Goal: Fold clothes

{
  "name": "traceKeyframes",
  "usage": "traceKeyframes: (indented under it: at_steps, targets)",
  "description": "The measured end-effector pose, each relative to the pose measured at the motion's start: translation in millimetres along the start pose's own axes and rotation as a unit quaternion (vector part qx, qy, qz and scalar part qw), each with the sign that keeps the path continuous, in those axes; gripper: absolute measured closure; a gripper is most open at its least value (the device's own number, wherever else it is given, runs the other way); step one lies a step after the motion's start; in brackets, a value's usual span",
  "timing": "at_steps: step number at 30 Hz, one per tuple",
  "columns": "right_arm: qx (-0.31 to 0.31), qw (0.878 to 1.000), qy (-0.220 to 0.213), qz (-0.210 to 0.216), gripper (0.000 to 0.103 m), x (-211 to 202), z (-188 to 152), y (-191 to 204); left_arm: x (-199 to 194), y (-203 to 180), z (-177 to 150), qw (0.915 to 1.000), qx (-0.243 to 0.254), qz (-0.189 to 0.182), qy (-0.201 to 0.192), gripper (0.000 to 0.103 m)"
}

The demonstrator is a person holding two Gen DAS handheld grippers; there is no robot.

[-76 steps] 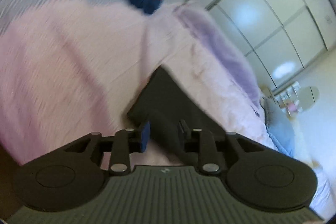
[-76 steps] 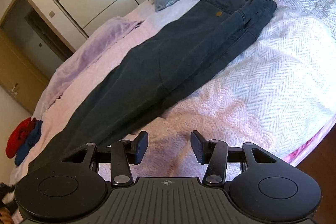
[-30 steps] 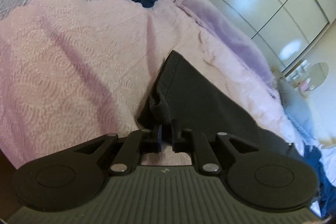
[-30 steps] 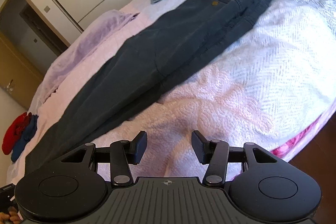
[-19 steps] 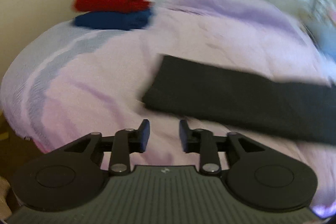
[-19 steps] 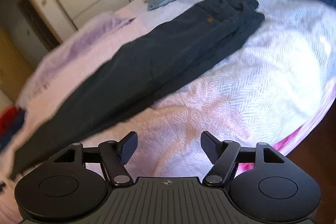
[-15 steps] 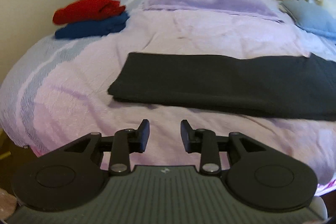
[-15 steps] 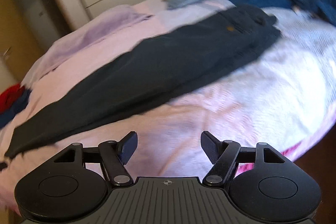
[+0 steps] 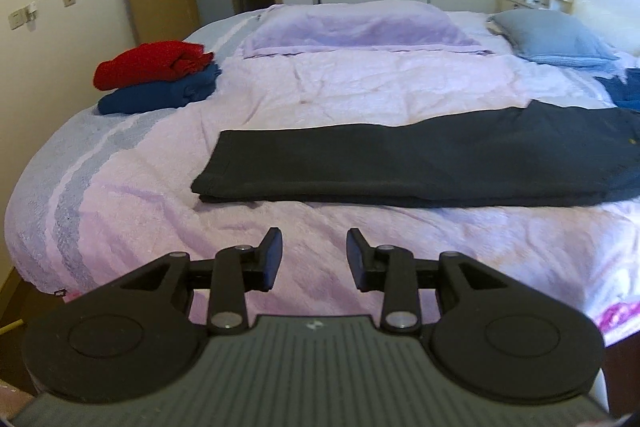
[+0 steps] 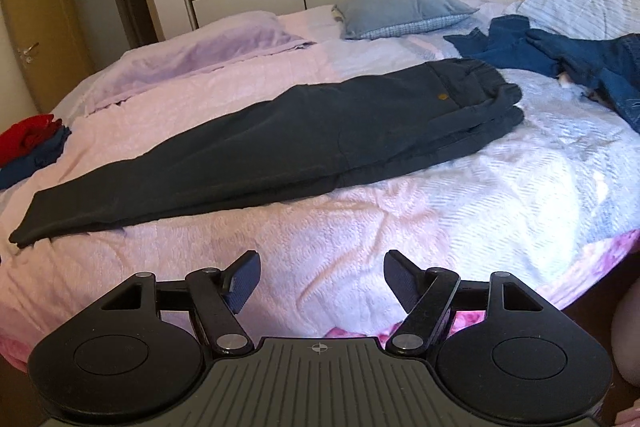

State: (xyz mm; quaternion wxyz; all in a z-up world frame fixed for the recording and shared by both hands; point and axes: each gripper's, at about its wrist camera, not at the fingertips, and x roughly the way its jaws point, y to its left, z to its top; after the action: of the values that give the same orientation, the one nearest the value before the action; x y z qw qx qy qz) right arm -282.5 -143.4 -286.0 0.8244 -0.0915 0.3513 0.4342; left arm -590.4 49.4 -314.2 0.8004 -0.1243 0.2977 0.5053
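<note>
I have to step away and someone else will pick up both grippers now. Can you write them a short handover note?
Left hand-held gripper: open, empty, above the near bed edge.
Right hand-held gripper: open wider, empty.
Dark charcoal trousers: flat on the pink quilted bedspread, legs stacked lengthwise, waistband toward the grey pillow.
Done: folded red and blue garments stacked at the bed's far left.
Left: fold the trousers across; then the loose blue denim clothes.

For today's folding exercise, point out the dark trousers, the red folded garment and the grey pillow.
dark trousers (image 10: 280,139), right wrist view, mid-leg.
red folded garment (image 9: 152,63), left wrist view, top surface.
grey pillow (image 10: 400,7), right wrist view, middle of its face.
</note>
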Motion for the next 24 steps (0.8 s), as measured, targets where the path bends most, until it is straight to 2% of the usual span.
traceKeyframes:
  at_steps: [8, 11, 24]
  targets:
    - [0.01, 1.0, -0.024, -0.005, 0.03, -37, -6, -8, -36, -13, -7, 0.9994, 0.013, -0.023, -0.024, 0.071]
    - [0.013, 0.999, -0.033, -0.007, 0.026, -50, -8, -11, -48, -21, -10, 0.9986, 0.023, -0.035, -0.033, 0.071]
    - [0.012, 0.999, -0.045, -0.008, 0.023, -69, -18, -13, -66, -45, -17, 0.9961, 0.049, -0.059, -0.045, 0.071]
